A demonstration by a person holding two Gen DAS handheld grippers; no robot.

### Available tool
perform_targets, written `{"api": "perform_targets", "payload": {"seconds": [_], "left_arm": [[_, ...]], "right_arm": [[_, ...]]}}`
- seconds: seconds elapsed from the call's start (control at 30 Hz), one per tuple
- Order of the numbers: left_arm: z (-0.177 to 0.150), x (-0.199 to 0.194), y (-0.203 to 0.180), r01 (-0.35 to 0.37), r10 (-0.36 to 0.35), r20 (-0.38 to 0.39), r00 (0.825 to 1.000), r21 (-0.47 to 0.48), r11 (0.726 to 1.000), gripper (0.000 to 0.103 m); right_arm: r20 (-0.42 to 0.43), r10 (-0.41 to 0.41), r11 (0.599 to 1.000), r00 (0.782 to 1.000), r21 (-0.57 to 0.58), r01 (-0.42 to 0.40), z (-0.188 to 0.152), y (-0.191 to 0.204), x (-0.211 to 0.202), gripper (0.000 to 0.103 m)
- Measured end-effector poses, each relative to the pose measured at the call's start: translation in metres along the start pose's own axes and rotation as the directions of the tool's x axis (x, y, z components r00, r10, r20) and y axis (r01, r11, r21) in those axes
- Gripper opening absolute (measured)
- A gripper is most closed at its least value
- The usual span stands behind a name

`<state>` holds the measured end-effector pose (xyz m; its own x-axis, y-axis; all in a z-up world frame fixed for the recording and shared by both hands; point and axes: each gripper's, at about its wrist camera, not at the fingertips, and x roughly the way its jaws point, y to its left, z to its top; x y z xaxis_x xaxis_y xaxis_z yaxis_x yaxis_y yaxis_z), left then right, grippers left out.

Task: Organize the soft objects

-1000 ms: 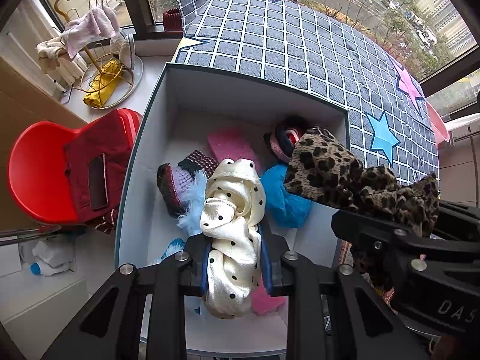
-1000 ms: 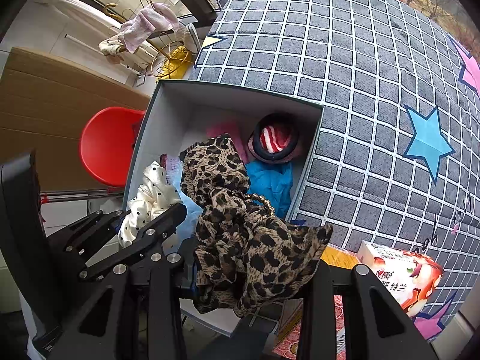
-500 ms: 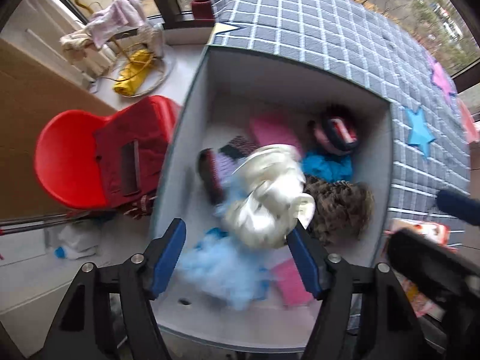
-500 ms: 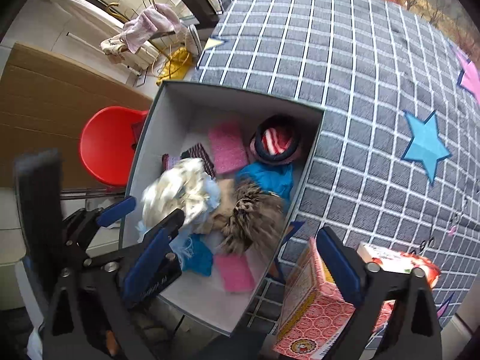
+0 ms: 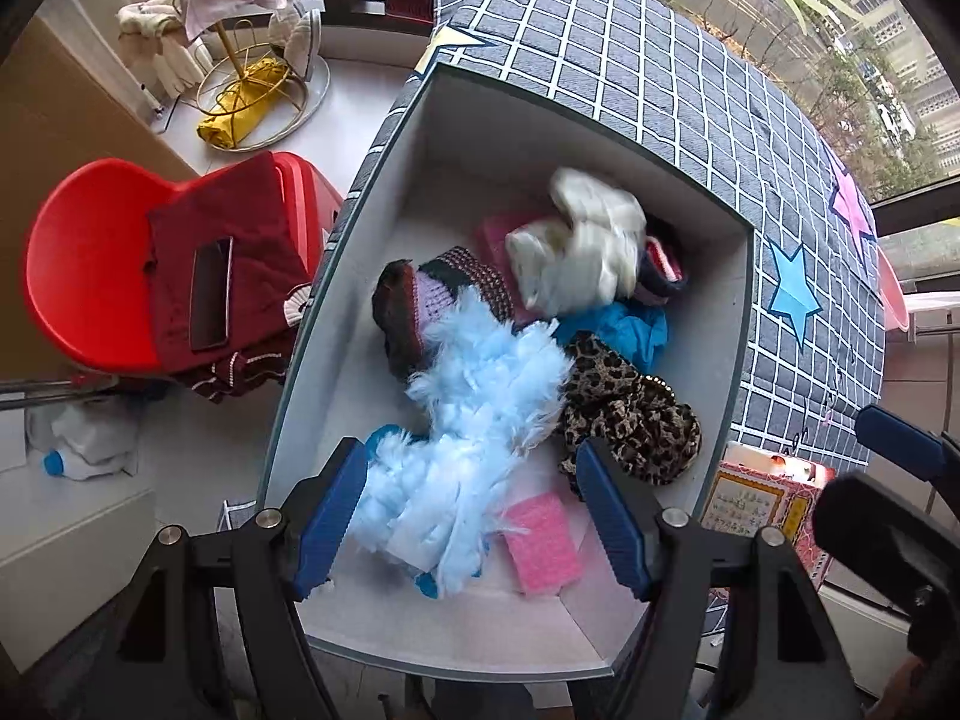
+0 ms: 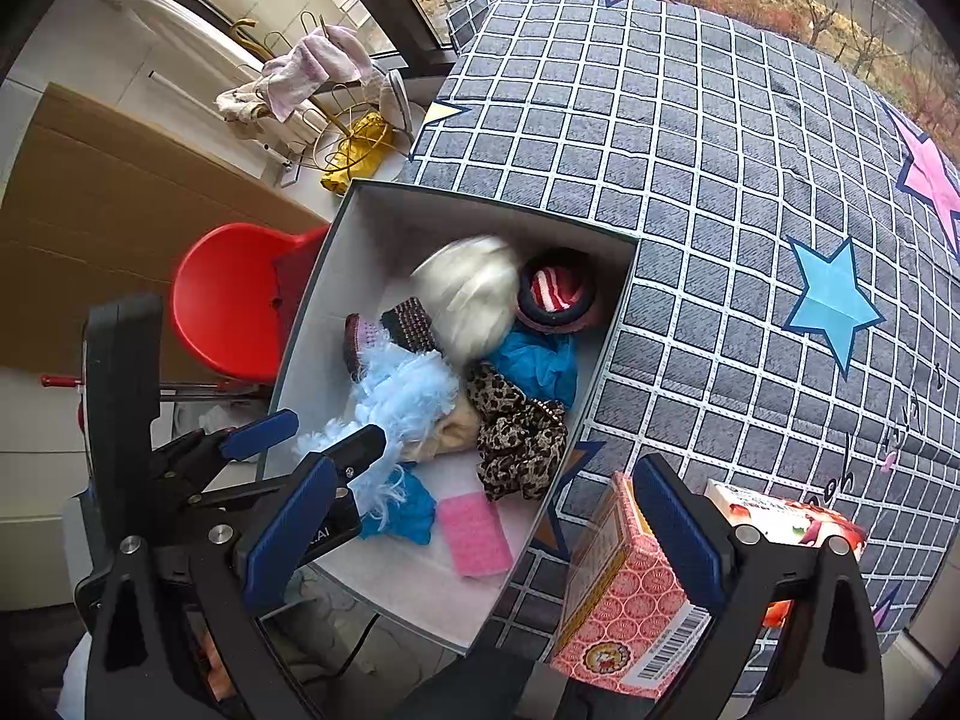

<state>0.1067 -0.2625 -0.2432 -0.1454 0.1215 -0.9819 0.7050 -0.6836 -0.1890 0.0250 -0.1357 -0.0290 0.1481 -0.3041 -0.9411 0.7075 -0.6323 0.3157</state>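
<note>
A white box (image 5: 360, 240) on a grid-patterned blanket holds several soft items. The cream dotted scarf (image 5: 576, 252) is a blur at the box's far end, free of any grip. A leopard scarf (image 5: 630, 408) lies by the right wall, beside a fluffy light-blue piece (image 5: 480, 396). My left gripper (image 5: 471, 510) hovers over the near end; its jaws are opening and touch nothing. From the right wrist, my right gripper (image 6: 480, 516) stands open and empty above the box's near corner, with the leopard scarf (image 6: 516, 432) and cream scarf (image 6: 468, 294) below.
A pink patterned carton (image 6: 618, 600) and a tissue pack (image 6: 780, 522) stand just right of the box on the blanket (image 6: 720, 150). A red chair (image 5: 78, 252) with a dark red garment and a phone is left of it. A gold rack (image 5: 252, 78) holds cloths beyond.
Both grippers went from shut to open. The cream scarf left the left jaws and moved toward the box's far end. The leopard scarf dropped from the right jaws into the box.
</note>
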Motion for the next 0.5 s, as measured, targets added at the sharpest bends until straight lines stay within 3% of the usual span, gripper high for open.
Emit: {"api": "perform_targets", "payload": {"seconds": [0.5], "left_arm": [[-0.021, -0.013, -0.002, -0.087, 0.086, 0.042, 0.995, 0.033, 0.996, 0.076]], "right_arm": [[0.009, -0.014, 1.0, 1.0, -0.011, 0.015, -0.012, 0.01, -0.007, 0.1]]}}
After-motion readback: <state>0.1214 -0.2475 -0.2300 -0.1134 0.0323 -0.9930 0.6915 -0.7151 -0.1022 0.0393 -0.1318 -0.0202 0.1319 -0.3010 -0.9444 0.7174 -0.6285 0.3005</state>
